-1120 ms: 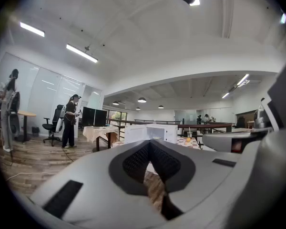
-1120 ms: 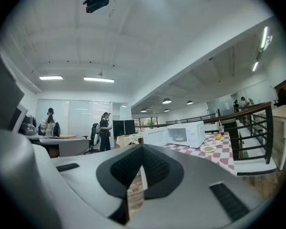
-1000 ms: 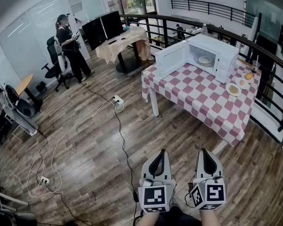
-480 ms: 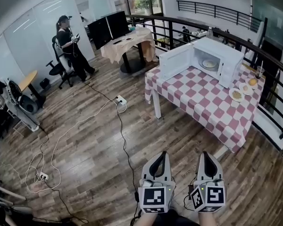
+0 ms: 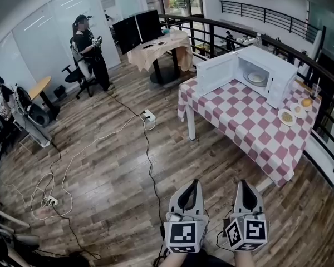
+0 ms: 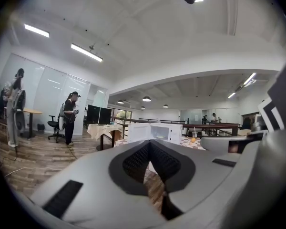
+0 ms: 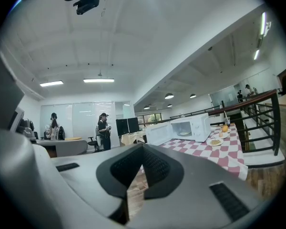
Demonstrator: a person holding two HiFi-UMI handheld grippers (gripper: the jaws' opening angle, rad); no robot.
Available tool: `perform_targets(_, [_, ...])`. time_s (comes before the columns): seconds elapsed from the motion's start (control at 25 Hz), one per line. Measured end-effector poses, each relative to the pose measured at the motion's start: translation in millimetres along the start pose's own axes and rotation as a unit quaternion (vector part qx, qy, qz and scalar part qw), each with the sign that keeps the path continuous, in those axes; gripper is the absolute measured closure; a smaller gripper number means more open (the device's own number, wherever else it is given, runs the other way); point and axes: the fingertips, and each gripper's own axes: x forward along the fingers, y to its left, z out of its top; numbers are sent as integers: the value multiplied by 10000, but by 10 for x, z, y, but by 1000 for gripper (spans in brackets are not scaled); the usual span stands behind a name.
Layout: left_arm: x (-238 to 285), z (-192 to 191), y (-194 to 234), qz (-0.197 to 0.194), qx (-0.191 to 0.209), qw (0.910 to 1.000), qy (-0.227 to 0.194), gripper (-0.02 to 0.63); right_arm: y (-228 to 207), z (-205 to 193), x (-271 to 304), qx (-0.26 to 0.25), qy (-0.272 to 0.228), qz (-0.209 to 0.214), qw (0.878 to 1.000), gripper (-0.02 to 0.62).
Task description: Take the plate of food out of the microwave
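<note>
White and probably ceramic, the plate (image 5: pixel 256 77) sits inside the microwave (image 5: pixel 279 65), whose door (image 5: pixel 216 75) stands swung wide open, at the far end of the checked table (image 5: pixel 242 121). I judge it stiff, smooth-glazed and breakable, with some weight, and perhaps hot. The sensible hold is the near rim, pinched from the front and kept level so the food does not slide. The left gripper (image 5: pixel 190 189) and the right gripper (image 5: pixel 245 189) are held side by side over the wooden floor, well apart from the table. Each has its jaws pressed together with nothing between them, so they must part before any grasp. At this range the food on the plate is too small to make out, as are the rim's thickness and whether a turntable lies beneath it.
</note>
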Motion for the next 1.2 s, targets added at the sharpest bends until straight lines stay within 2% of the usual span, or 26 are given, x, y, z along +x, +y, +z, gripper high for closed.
perform_targets(0.32, [457,-25,312,-41,-93,9999,24,598,-59,-47,476,89,59,-146,9998,598])
perform_targets(0.52, [927,4,566,-233,-180,9996,54,598,-76,-22,955,154,67,-359,9992,598])
perform_targets(0.88, [1813,143,1046,-577,-76,9982,114,598,-50,54,1863,247,88,-691,9973,598])
perform_targets(1.2, [2382,60,1283,-827,-137,9962,237,598,-128,24,2367,298,123,-987,9946,598])
